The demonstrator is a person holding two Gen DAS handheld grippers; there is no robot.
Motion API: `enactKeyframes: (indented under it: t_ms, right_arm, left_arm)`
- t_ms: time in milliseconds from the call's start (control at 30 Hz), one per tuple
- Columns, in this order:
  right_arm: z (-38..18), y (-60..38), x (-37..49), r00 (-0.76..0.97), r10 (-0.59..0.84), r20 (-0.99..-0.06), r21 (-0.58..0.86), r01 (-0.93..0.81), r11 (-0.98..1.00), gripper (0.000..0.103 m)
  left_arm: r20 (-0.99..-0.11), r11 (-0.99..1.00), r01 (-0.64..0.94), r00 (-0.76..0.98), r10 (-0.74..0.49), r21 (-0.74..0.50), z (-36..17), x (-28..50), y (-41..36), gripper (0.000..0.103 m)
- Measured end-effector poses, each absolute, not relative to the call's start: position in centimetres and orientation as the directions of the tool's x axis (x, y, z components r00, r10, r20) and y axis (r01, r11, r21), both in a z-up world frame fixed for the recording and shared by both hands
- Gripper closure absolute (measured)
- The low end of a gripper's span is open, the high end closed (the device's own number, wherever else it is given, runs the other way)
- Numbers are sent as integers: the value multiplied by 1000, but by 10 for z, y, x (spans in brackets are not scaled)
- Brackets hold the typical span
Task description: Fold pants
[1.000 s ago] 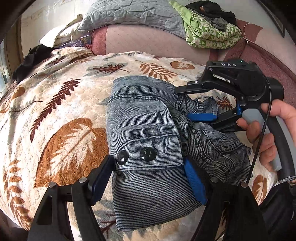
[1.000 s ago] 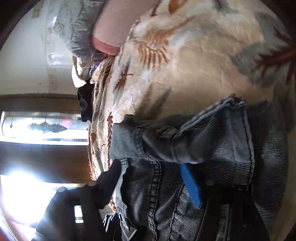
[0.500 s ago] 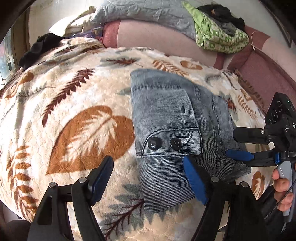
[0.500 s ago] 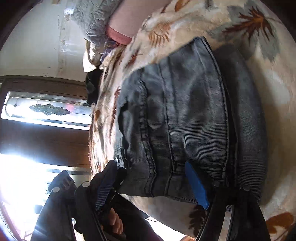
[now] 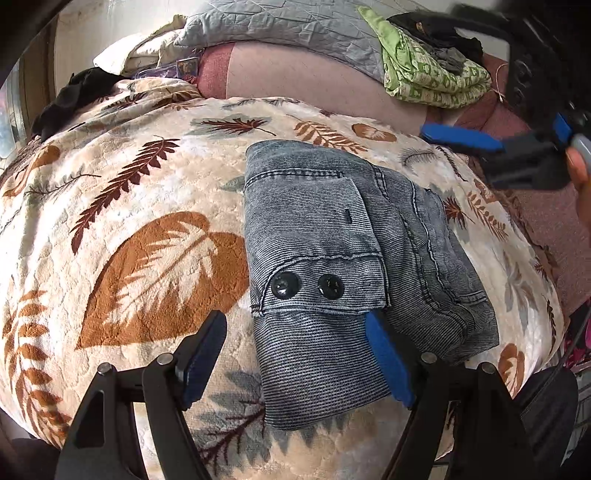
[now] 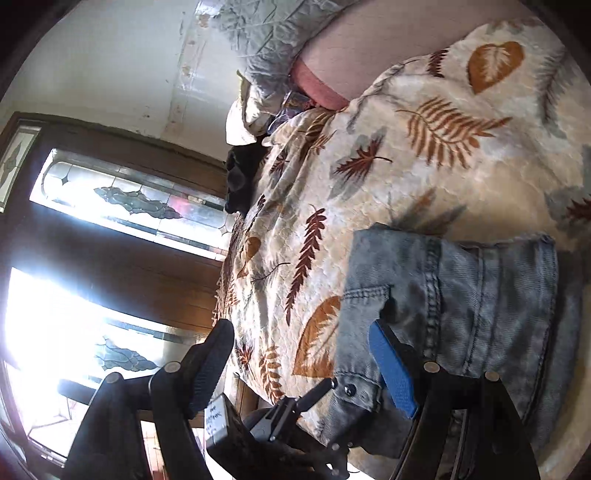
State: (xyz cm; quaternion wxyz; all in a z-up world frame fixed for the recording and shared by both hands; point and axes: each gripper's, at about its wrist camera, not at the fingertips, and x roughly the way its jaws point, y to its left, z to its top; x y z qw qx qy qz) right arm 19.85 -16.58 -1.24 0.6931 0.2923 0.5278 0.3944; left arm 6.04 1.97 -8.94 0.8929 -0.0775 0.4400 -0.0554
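While the folded pants (image 5: 343, 273) lie as a compact grey-blue bundle on the leaf-patterned blanket (image 5: 147, 206), toward its right edge, two dark buttons (image 5: 284, 286) show on the flap facing up. The left gripper (image 5: 295, 354) hangs over the near end of the bundle with its jaws spread wide, one blue pad above the cloth and the other out over bare blanket, neither pinching anything. The right gripper (image 5: 461, 137) is up in the air beyond the blanket's right edge, clear of the denim, its jaws likewise spread and empty, a hand (image 5: 580, 173) on its handle. Along the blanket's far edge runs a pink cushion (image 5: 295, 77) with a grey quilt (image 5: 280, 22) and a green patterned cloth (image 5: 432, 74) heaped on it; a black garment (image 5: 74, 92) sits at the far left corner. Nothing lies on top of the pants.
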Motion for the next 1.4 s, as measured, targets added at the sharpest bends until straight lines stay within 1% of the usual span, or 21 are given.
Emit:
enactKeyframes:
  t_ms: [67, 167, 200, 233, 267, 333, 400, 467, 533, 600, 667, 700, 767, 800, 867, 967, 1167, 1233, 1300, 1367, 1400]
  right_arm:
    - [-21, -141, 218, 76, 861, -503, 831, -233, 506, 25]
    - [-62, -116, 246, 12, 816, -578, 793, -226, 565, 25]
    - [-86, -119, 252, 16, 765, -644, 751, -175, 636, 27]
    - [-113, -125, 256, 7, 746, -666, 742, -90, 664, 33]
    - [-126, -131, 258, 15, 764, -645, 763, -46, 645, 42]
    - [-118, -136, 255, 36, 786, -617, 784, -59, 618, 40]
    - [-99, -130, 253, 28, 760, -650, 752, -121, 648, 36]
    - [-75, -124, 252, 51, 738, -673, 719, -186, 669, 32]
    - [-55, -115, 256, 53, 757, -651, 732, -223, 644, 32]
    - [-44, -99, 262, 36, 768, -640, 737, -256, 626, 29]
    - [-46, -77, 267, 14, 750, -661, 714, -294, 635, 28]
    - [-55, -70, 271, -8, 746, -666, 716, -285, 637, 28]
    - [-83, -63, 279, -40, 718, -695, 702, -255, 665, 28]
    - [-100, -64, 282, -39, 692, -720, 680, -233, 695, 30]
    - [-116, -71, 283, -18, 706, -708, 696, -188, 693, 33]
    - [-96, -70, 277, 5, 708, -706, 690, -220, 690, 33]
    - [-63, -117, 231, 62, 790, -610, 764, -217, 607, 31]
    - [-74, -136, 212, 75, 788, -611, 768, -185, 613, 27]
    - [-104, -148, 202, 56, 753, -655, 744, -122, 657, 27]
    - [-117, -163, 200, 78, 799, -597, 796, -65, 601, 29]
    - [-111, -166, 199, 92, 803, -588, 803, -54, 594, 27]
  left_arm:
    - [-775, 983, 38, 610, -166, -181, -90, 60, 20, 23]
    - [-772, 975, 33, 605, -194, -219, -95, 60, 24, 22]
    - [-771, 973, 35, 603, -202, -228, -96, 61, 25, 22]
    - [-773, 972, 34, 600, -206, -232, -97, 62, 26, 22]
    - [-771, 970, 32, 601, -211, -240, -98, 62, 28, 22]
    - [-760, 955, 27, 599, -253, -297, -97, 61, 34, 22]
    - [-732, 939, 12, 624, -275, -343, -90, 56, 41, 22]
    - [-673, 937, -9, 698, -245, -350, -75, 46, 48, 22]
    - [-635, 936, -12, 738, -230, -352, -65, 43, 53, 22]
    - [-664, 938, -13, 709, -235, -346, -70, 48, 52, 22]
    - [-745, 944, -19, 619, -248, -330, -90, 59, 45, 22]
    - [-766, 941, -8, 583, -270, -338, -99, 61, 42, 22]
    - [-754, 933, -13, 594, -282, -359, -101, 61, 43, 22]
    - [-754, 938, -4, 596, -276, -346, -100, 61, 43, 22]
    - [-758, 942, 0, 593, -270, -335, -101, 61, 42, 21]
    - [-759, 937, -4, 588, -280, -349, -101, 61, 43, 21]
    - [-761, 935, -11, 585, -281, -354, -101, 61, 44, 21]
    - [-762, 935, -15, 585, -279, -354, -102, 65, 45, 21]
    - [-763, 935, -16, 583, -280, -355, -102, 65, 44, 21]
    - [-759, 935, -20, 589, -276, -355, -101, 64, 43, 21]
    - [-754, 934, -22, 597, -274, -357, -100, 62, 43, 21]
